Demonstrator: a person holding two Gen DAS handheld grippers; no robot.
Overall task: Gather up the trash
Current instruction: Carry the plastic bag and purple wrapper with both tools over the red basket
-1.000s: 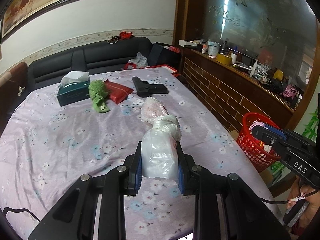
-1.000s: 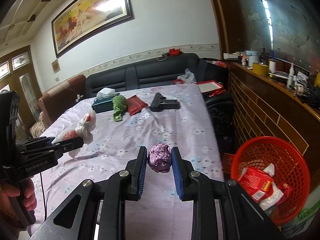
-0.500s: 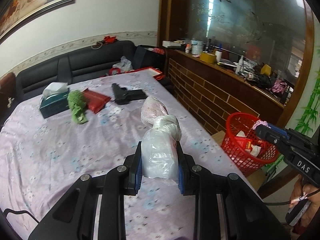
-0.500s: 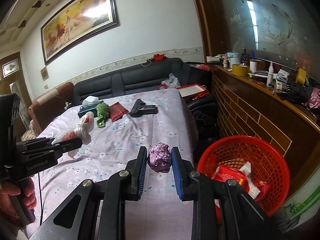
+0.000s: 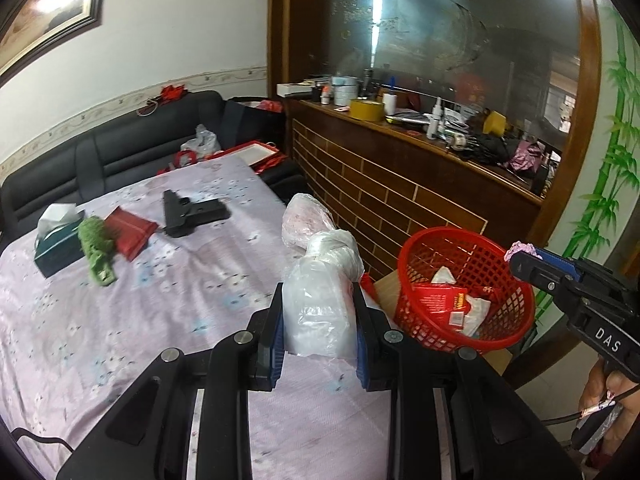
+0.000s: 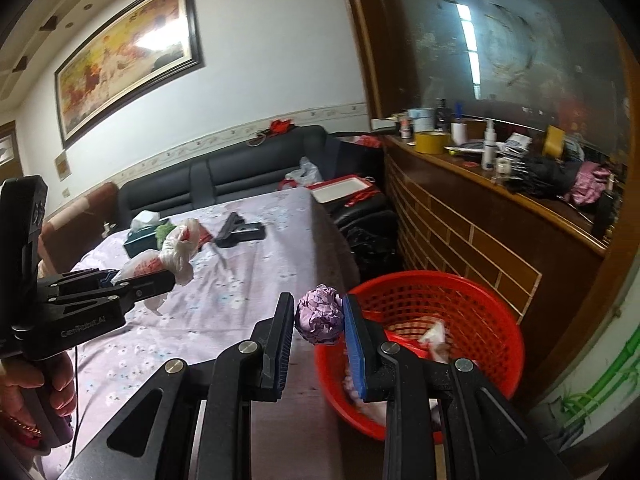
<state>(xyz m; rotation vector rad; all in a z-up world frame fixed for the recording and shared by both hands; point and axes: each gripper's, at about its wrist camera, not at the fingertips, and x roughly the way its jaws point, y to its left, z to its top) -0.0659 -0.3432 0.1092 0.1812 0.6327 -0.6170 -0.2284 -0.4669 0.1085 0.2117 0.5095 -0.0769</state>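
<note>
My left gripper [image 5: 319,320] is shut on a knotted clear plastic bag [image 5: 320,276] and holds it above the right edge of the table, short of the red mesh basket [image 5: 460,284]. The right wrist view shows that same left gripper [image 6: 160,280] at the left with its plastic bag [image 6: 172,252]. My right gripper [image 6: 319,318] is shut on a crumpled purple foil ball [image 6: 320,314], right at the near rim of the red basket [image 6: 440,320]. In the left wrist view the right gripper [image 5: 520,258] hangs over the basket's far rim. Red wrappers and white paper lie inside the basket.
On the floral tablecloth [image 5: 160,300] lie a black toy pistol [image 5: 192,212], a red packet [image 5: 130,232], a green cloth [image 5: 96,250] and a tissue box [image 5: 56,248]. A black sofa [image 5: 140,148] stands behind. A brick-faced counter [image 5: 400,184] with clutter runs along the right.
Both grippers have swung to the right, off the middle of the table toward the red basket. The basket now looms larger and nearer in both views. Both grips are unchanged.
</note>
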